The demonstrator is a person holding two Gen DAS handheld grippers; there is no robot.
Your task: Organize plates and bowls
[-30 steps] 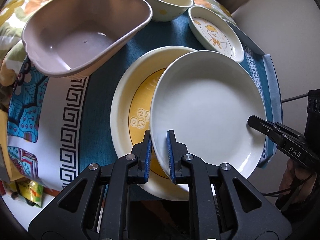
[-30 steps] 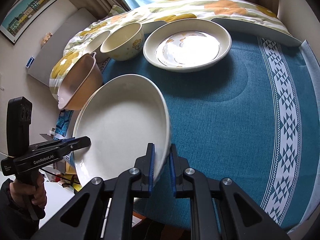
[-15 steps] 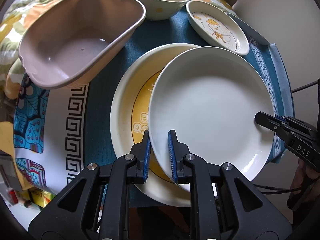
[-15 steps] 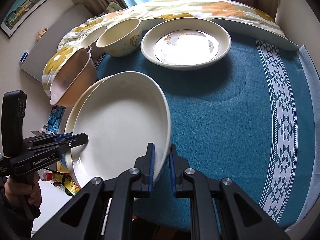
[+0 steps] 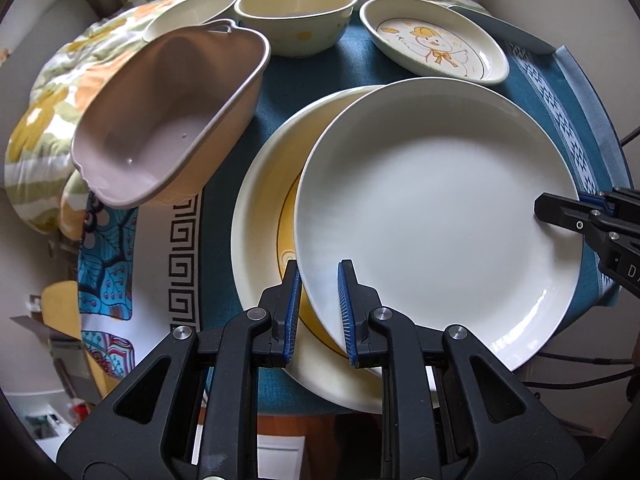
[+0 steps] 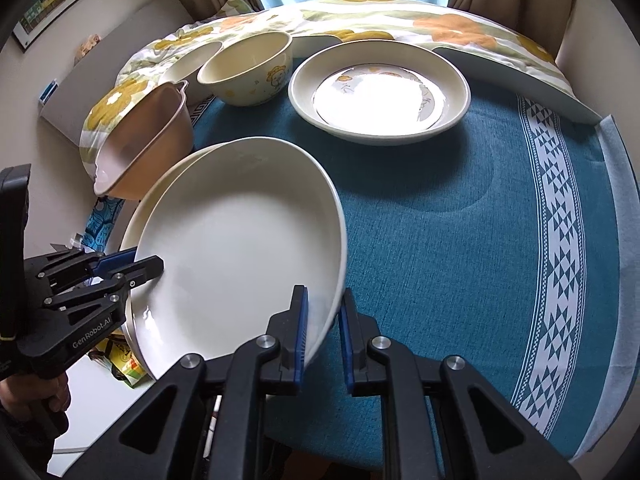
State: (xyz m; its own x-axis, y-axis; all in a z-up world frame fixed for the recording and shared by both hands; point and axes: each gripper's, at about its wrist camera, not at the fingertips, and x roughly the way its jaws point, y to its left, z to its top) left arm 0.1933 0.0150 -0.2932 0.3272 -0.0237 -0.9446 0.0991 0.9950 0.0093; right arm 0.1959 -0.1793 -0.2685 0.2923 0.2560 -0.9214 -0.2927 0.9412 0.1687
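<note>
A plain white plate (image 5: 436,216) is held tilted above a larger cream plate with a yellow centre (image 5: 264,232), which lies flat on the teal tablecloth (image 6: 460,240) covering the desk. The left gripper (image 5: 319,300) straddles the white plate's near rim with its blue-padded fingers; its jaws have just been opening slightly, the rim is still between them, and the right pad lies against the plate's upper face while a narrow gap shows beside the left pad. The right gripper (image 6: 323,320) is closed on the opposite rim of the same white plate, one finger on the inner face and one beneath the edge; in the left wrist view it appears at the right edge, clamped on the plate's far side. The white plate overlaps most of the yellow-centred plate, leaving its left crescent visible. To the left a pinkish-brown tub-shaped bowl (image 5: 172,120) sits tipped against a floral quilt (image 5: 60,92). Behind are a cream bowl with a small cartoon print (image 6: 248,72), a further pale dish partly hidden (image 5: 192,12), and a shallow cream plate with a duck picture (image 5: 436,44), all standing apart from the stacked plates. A person's hand (image 6: 36,396) grips the left gripper's handle at lower left of the right wrist view.
</note>
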